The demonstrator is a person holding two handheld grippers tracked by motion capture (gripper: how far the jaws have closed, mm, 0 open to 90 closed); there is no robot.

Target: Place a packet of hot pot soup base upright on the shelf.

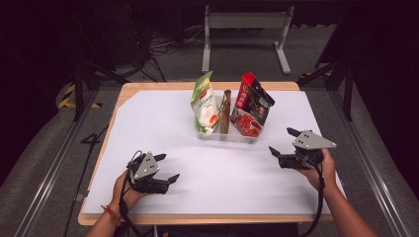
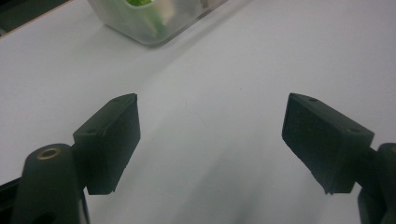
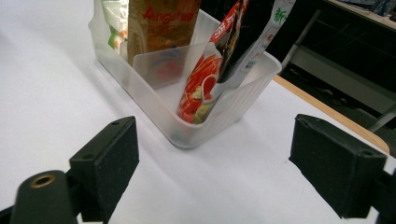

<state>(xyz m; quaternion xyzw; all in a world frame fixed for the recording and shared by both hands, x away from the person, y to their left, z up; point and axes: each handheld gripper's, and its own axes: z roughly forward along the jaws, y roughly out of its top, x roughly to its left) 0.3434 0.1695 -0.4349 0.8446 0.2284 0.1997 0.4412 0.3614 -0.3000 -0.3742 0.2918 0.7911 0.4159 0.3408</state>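
A clear plastic bin [image 1: 226, 136] stands at the middle back of the white table sheet [image 1: 163, 123]. Upright in it are a green-and-white bag [image 1: 204, 104], a brown packet [image 1: 226, 111] and a red-and-black bag [image 1: 251, 106]. My left gripper [image 1: 166, 168] rests near the front left, jaws wide apart over bare sheet, nothing between them [image 2: 210, 135]. My right gripper [image 1: 284, 141] hovers to the right of the bin, open and empty. In the right gripper view the bin [image 3: 219, 116] lies just beyond the jaws, with the red-and-black bag [image 3: 215, 70] and the brown packet [image 3: 159, 23] inside.
The wooden table edge [image 1: 197, 218] frames the white sheet. Behind the table stands a grey metal frame [image 1: 244, 29] with cables on the floor. Aluminium rails [image 1: 365, 163] run along both sides. The bin's corner [image 2: 149, 23] shows at the top of the left gripper view.
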